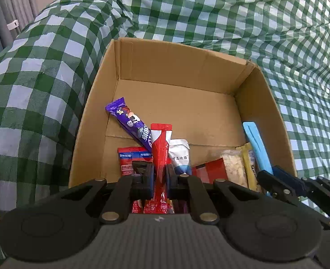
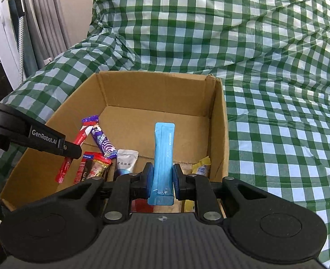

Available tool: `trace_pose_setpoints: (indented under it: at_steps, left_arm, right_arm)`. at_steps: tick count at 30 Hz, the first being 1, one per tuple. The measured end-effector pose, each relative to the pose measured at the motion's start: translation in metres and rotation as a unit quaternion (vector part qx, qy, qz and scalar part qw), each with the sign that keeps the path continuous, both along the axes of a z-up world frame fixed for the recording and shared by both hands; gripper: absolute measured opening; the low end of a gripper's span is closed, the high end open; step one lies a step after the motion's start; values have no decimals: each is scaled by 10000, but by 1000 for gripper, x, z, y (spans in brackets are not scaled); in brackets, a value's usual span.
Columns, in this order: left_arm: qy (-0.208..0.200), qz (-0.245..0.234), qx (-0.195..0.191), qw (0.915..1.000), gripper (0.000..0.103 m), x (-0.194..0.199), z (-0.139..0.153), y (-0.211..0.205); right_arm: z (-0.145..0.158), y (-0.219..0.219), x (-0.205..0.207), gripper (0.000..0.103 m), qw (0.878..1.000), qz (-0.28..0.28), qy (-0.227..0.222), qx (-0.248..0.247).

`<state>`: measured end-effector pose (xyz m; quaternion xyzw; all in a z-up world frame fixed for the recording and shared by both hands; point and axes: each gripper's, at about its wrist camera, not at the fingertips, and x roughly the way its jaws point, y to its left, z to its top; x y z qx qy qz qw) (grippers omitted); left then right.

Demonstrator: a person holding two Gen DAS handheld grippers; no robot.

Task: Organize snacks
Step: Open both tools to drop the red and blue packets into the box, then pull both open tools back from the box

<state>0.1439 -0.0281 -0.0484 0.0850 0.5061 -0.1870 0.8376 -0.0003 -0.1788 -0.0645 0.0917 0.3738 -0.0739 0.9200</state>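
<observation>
The left gripper (image 1: 160,179) is clamped on a red stick sachet (image 1: 161,148), held over the near edge of the cardboard box (image 2: 218,121). The right gripper (image 2: 162,179) pinches a light blue stick sachet (image 2: 163,154) above the box's right side. A purple Oreo pack (image 1: 131,121) leans toward the left wall beside a silver pouch (image 2: 126,160). The left gripper's arm reads "GenRobot.AI".

One cardboard box (image 2: 218,116) sat ahead of two grippers. One held one red stick packet (image 1: 161,148), the other one blue stick packet (image 2: 163,154). About six more snack packets lay inside.
</observation>
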Motion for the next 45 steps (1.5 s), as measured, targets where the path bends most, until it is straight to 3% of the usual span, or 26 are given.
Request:
trace_pose_setpoints:
  at_steps: [3,4,5,6,7,8,9,13,23,28,32,36,41,45]
  left_arm:
    - [-67,34,108,9999,18,5,-4,-2]
    - [-72,50,132,9999,38,7,-5,-3]
    - [-50,40,119,9999,56,9,-4,-3]
    - [-68,42,94,9999,93,9,-3,-2]
    - [-161,83,76,9998,102,7,0,-1]
    - [-347,150,58,9993,103,2,5,2]
    - [-449,162,86,9988,103,-2,8,3]
    - [-411,76,313,9986,103,-21,10,12]
    - [-797,11,643,9947,103,-113,33,51]
    - [-899,124,482,9947,103,-150,48,71]
    - [-889,252,497,9945,103,-169,59,79]
    - [-1233,577,453,9897,103,-189,69,87]
    - [-933,682,272,9929,103,-203,70,99]
    - [-1080,857,443,9895,103,-219,71,102]
  right_arm:
    - [-2,-2,5,22,10000,-41,8,-14]
    - [-2,-3,6,22,10000,-51,-6,-18]
    - [-1,-5,8,29,10000,-52,-27,-20]
    - [1,-6,11,51,10000,-56,-31,-16]
    - [3,-7,12,63,9999,-92,-64,-15]
    - [6,-8,12,83,9998,-140,-122,-21]
    - [9,-8,10,89,9997,-166,-162,-44]
    - [16,-5,-1,97,9998,-155,-100,-78]
    - [42,33,-80,102,9997,-145,-168,-48]
    - [56,51,-115,102,9989,-326,-281,-175]
    - [61,60,-137,102,9982,-464,-263,-287]
    - [65,68,-156,102,9975,-512,-327,-358]
    - [71,74,-177,102,9966,-499,-454,-469]
    - [79,76,-191,102,9954,-490,-612,-546]
